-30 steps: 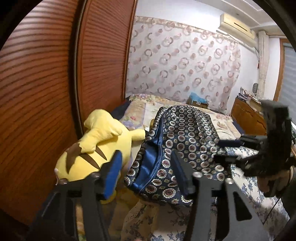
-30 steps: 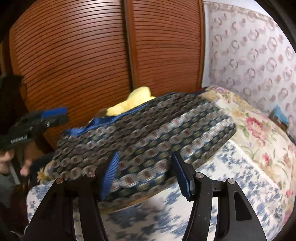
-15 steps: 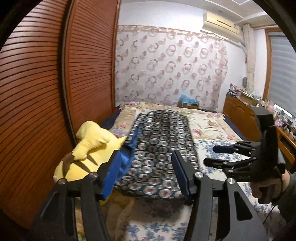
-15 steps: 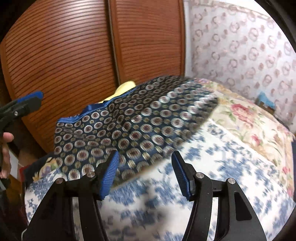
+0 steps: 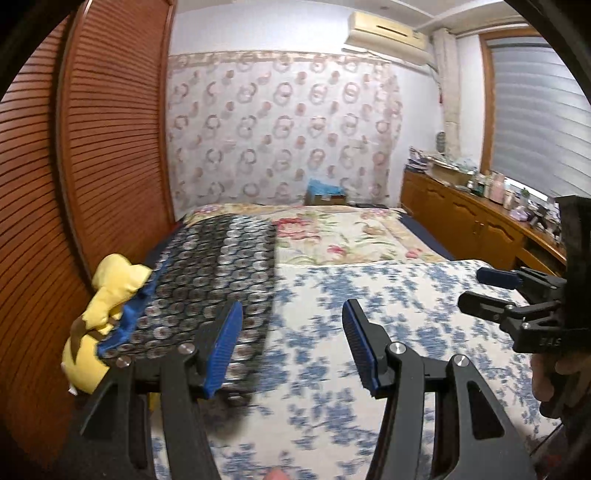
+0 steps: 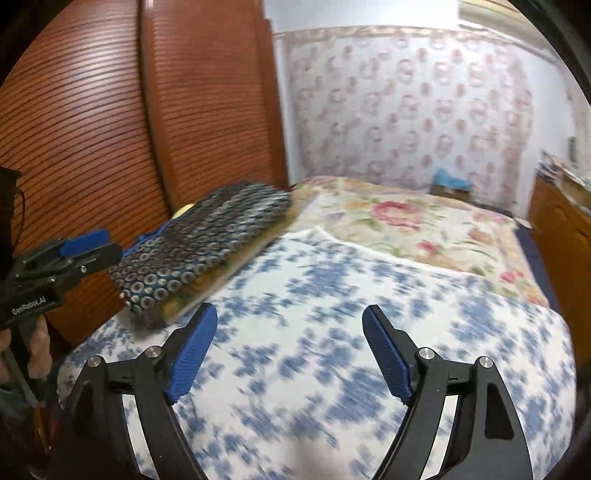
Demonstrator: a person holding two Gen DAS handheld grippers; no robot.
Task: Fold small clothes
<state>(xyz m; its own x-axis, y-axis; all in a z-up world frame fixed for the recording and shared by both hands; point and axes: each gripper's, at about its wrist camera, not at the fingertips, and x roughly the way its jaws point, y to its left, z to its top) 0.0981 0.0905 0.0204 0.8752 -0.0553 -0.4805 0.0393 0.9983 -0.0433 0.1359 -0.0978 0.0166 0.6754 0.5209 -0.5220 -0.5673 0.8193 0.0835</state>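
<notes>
A big bed [image 5: 369,302] fills the room. Its near part has a white cover with blue flowers [image 6: 332,314]. Farther back lies a cream cover with pink roses [image 5: 343,236]. A yellow soft toy [image 5: 107,295] sits at the left edge of the bed, close to the brown slatted doors [image 5: 110,140]. Behind the bed hangs a curtain with rings [image 5: 288,125] on it. A small blue thing [image 5: 324,187] sits by the curtain; it is too small to tell what it is. High up is an air cooler [image 5: 388,31]. On the right stands a wood cabinet [image 5: 465,221] with many little things on top, under a window blind [image 5: 539,110].
</notes>
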